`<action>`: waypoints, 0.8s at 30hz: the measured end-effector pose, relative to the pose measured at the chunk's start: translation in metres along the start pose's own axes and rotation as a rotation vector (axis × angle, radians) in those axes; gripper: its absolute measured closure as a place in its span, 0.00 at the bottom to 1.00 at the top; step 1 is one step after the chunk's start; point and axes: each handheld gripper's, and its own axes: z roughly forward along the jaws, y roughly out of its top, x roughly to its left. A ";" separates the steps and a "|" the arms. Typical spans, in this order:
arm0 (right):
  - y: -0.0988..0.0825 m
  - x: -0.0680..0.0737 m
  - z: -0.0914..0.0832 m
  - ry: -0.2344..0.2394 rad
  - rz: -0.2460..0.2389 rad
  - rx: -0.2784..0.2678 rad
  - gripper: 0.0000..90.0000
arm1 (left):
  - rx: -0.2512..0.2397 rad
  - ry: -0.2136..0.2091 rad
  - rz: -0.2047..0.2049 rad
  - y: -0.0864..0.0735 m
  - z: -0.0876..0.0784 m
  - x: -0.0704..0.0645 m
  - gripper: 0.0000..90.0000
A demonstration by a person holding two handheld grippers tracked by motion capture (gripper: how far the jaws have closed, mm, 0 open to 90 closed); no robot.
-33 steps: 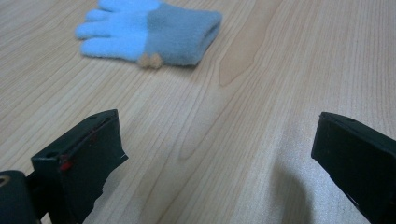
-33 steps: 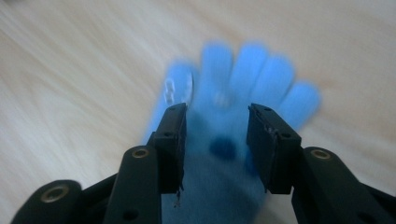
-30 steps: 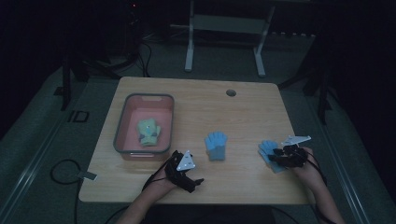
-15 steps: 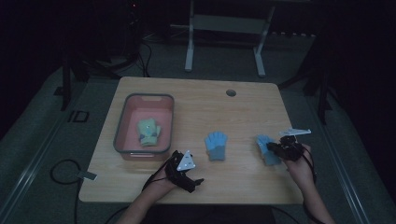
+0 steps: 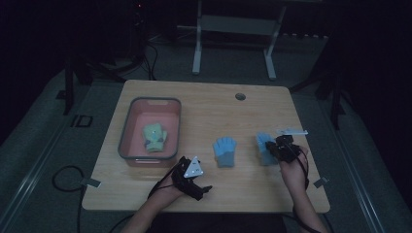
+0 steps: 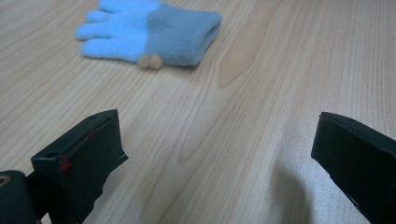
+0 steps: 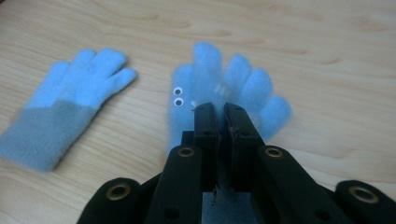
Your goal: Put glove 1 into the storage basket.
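Googly-eyed blue glove (image 7: 224, 98) pinched by right hand-held gripper (image 7: 221, 109) – eyes plain in its view, left hand-held gripper (image 6: 215, 154) spread wide.

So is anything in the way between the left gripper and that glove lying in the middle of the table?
Nothing visible. The left gripper, jaws open, faces the glove across bare table.

Pale wood-grain worktop (image 5: 204, 104); two sky-blue fleece gloves, one grey-cuffed (image 7: 63, 114), one with googly eyes (image 7: 224, 88); pink grey-rimmed plastic tub (image 5: 127, 131) holding a pale green glove (image 5: 154, 137).
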 end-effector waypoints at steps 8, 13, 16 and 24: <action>-0.005 0.006 0.032 -0.047 0.043 0.036 0.92 | 0.000 0.000 0.003 0.000 0.000 0.000 0.02; -0.011 0.005 0.046 -0.059 0.043 0.071 0.89 | -0.001 -0.001 0.003 0.000 0.000 0.001 0.02; -0.016 0.003 0.054 -0.047 0.043 0.087 0.83 | -0.001 -0.003 0.001 0.000 0.000 0.001 0.02; -0.009 -0.007 0.042 0.002 -0.017 0.078 0.78 | -0.002 -0.004 0.001 -0.001 0.000 0.001 0.02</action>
